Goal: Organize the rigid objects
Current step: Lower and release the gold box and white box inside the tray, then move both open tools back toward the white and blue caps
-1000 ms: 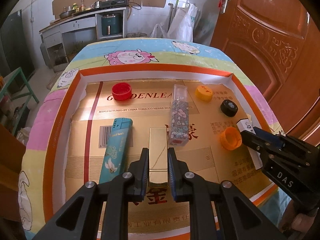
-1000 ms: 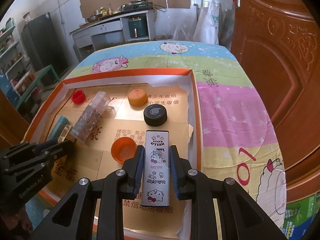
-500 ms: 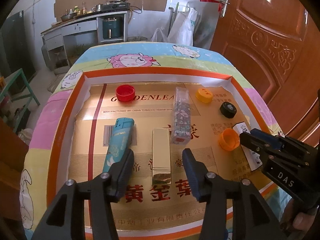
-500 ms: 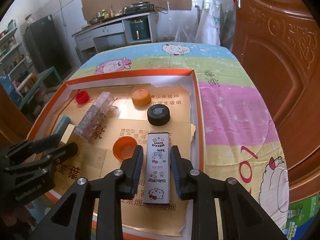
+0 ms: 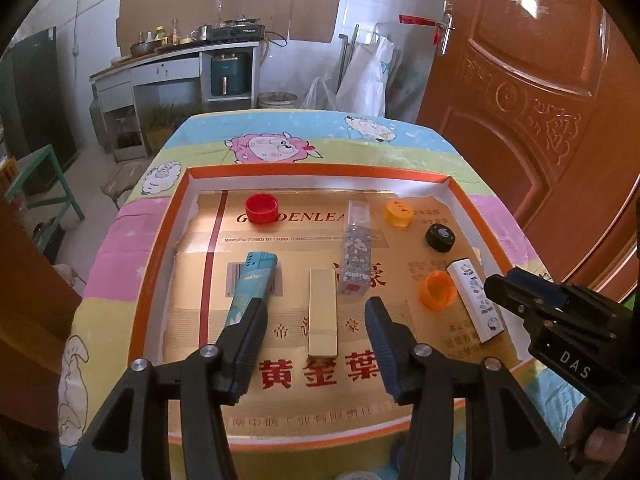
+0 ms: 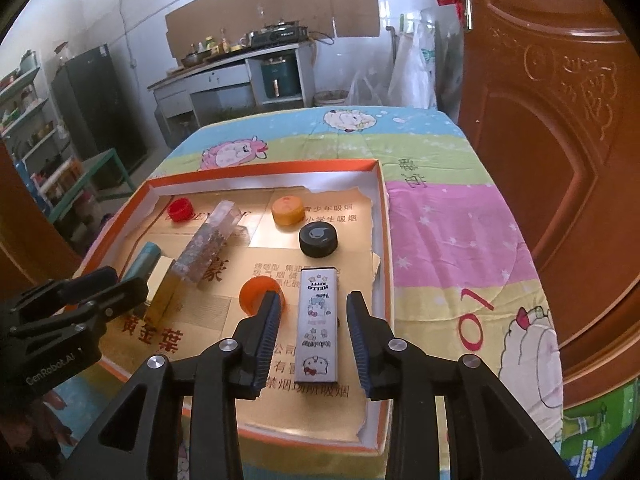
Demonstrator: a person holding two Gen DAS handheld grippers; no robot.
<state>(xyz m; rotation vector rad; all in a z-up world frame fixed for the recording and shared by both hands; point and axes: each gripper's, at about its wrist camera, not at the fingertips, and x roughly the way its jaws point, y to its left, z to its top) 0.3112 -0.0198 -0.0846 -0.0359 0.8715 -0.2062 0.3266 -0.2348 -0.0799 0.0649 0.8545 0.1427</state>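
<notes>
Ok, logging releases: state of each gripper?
Left gripper: open, gold box lies free between.
Right gripper: opening, Hello Kitty box released.

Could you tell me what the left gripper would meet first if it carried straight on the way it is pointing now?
Most likely the gold box, which lies flat in the tray between the left gripper's open fingers, untouched; depth is hard to judge.

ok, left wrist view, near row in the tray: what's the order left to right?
Teal lighter → gold box → glitter clear case → orange cap → white Hello Kitty case.
</notes>
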